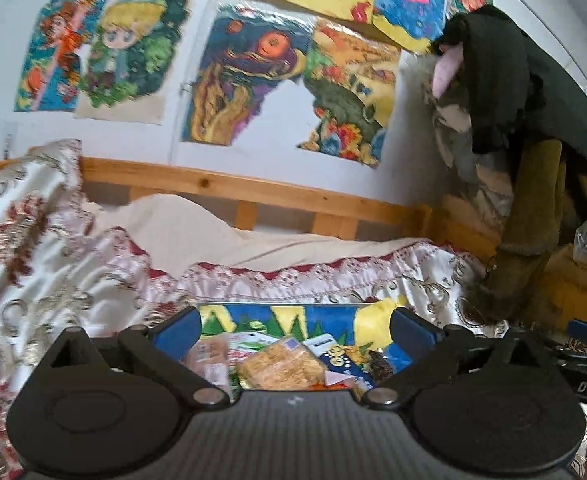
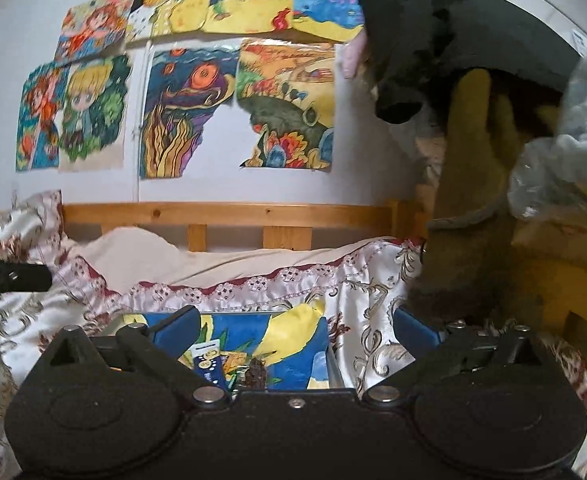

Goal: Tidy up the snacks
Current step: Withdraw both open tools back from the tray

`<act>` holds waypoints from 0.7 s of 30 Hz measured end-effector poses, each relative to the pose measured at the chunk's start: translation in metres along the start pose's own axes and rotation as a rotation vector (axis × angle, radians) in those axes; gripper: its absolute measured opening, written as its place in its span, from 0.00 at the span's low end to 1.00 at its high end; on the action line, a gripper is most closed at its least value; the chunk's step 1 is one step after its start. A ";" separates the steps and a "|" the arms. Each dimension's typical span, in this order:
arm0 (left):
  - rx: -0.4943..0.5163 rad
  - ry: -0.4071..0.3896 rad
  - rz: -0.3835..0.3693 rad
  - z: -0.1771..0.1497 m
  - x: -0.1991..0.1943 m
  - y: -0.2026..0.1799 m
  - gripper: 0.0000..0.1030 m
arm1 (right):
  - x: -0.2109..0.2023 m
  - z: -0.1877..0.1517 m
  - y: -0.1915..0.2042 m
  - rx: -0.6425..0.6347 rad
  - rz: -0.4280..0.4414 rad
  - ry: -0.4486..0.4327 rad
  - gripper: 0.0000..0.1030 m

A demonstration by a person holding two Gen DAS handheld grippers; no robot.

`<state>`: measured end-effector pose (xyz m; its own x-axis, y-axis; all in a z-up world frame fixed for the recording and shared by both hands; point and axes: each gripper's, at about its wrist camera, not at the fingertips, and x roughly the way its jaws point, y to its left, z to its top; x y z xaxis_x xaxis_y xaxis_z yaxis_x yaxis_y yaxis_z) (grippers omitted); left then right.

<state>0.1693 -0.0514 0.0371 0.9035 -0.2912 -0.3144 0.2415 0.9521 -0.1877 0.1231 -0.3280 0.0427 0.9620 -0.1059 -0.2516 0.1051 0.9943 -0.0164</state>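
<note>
The snacks (image 1: 289, 364) lie in a loose heap on a painted board (image 1: 333, 320) of blue, yellow and green, which rests on the patterned bedspread (image 1: 53, 280). In the left wrist view they sit low between and just beyond the jaws: a pale crumbly bar in clear wrap (image 1: 279, 366) in the middle, a blue-and-white packet (image 1: 335, 354) to its right, a pinkish packet (image 1: 207, 360) nearer the left jaw. The left gripper (image 1: 295, 326) stands wide open with nothing between its blue pads. The right gripper (image 2: 295, 326) is likewise spread wide and empty; the blue-and-white packet (image 2: 209, 364) and a dark brown snack (image 2: 255, 372) lie below its left jaw. Beyond both runs a wooden bed rail (image 2: 229, 214), with colourful drawings (image 2: 191, 112) on the white wall.
</note>
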 end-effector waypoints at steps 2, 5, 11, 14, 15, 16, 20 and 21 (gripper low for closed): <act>0.001 -0.012 0.018 -0.002 -0.014 0.004 0.99 | -0.010 0.000 0.000 0.025 0.009 0.004 0.99; 0.007 -0.028 0.044 -0.005 -0.036 0.008 1.00 | -0.030 -0.001 0.005 0.042 0.035 -0.004 0.99; 0.025 -0.051 0.098 -0.014 -0.076 0.008 1.00 | -0.067 -0.004 0.024 0.044 0.100 -0.018 0.99; 0.036 -0.042 0.137 -0.023 -0.092 0.009 1.00 | -0.083 -0.009 0.032 0.048 0.125 -0.006 0.99; 0.037 -0.032 0.147 -0.025 -0.096 0.010 1.00 | -0.088 -0.010 0.035 0.048 0.133 -0.001 0.99; 0.037 -0.017 0.160 -0.027 -0.100 0.012 1.00 | -0.092 -0.011 0.038 0.046 0.141 0.005 0.99; 0.036 0.049 0.232 -0.035 -0.112 0.018 1.00 | -0.106 -0.017 0.048 0.028 0.165 0.023 0.99; 0.033 0.070 0.248 -0.037 -0.113 0.019 1.00 | -0.108 -0.019 0.051 0.024 0.171 0.031 0.99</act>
<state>0.0583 -0.0040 0.0347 0.9101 -0.0532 -0.4109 0.0282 0.9974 -0.0666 0.0197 -0.2659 0.0512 0.9581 0.0652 -0.2788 -0.0525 0.9972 0.0525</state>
